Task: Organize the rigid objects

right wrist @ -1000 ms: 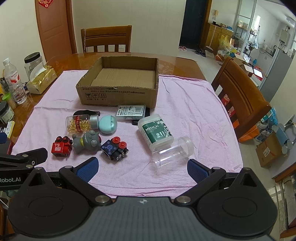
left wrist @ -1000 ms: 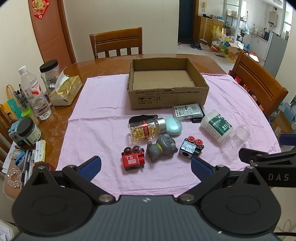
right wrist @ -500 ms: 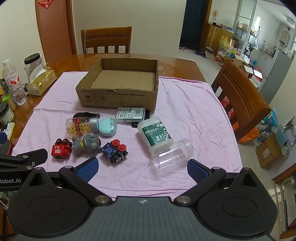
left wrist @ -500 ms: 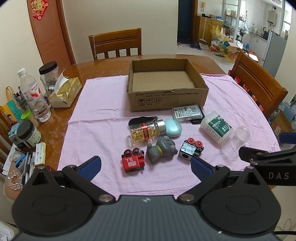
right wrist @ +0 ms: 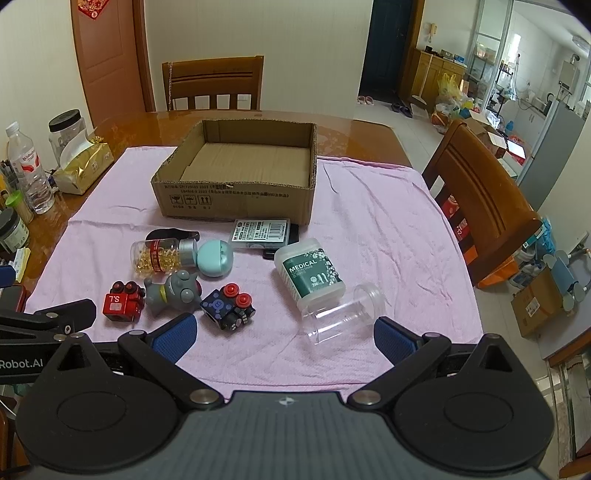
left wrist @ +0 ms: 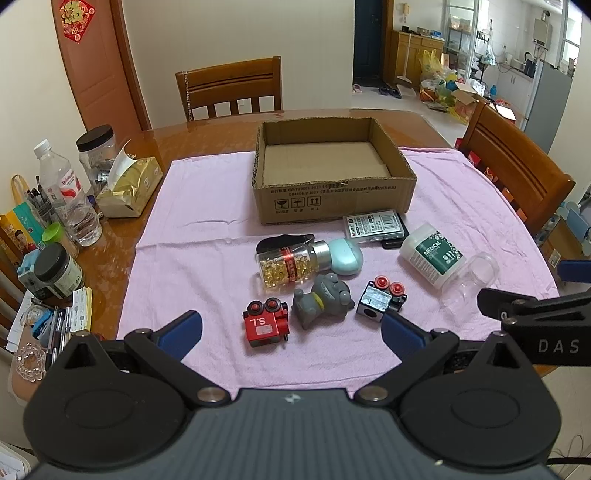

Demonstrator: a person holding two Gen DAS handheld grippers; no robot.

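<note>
A pink terry cloth covers most of a glossy brown wooden table. On the bare wood along the table's left edge stand a clear plastic water bottle with a white cap and red label, a clear jar with a black lid behind it, and a gold foil tissue pack with a white tissue sticking up. Nearer the camera sits a dark jar with a black lid, just beside a green-capped container. A brown wooden chair stands at the far side, another wooden chair at the right. A red paper ornament hangs on the brown door.
</note>
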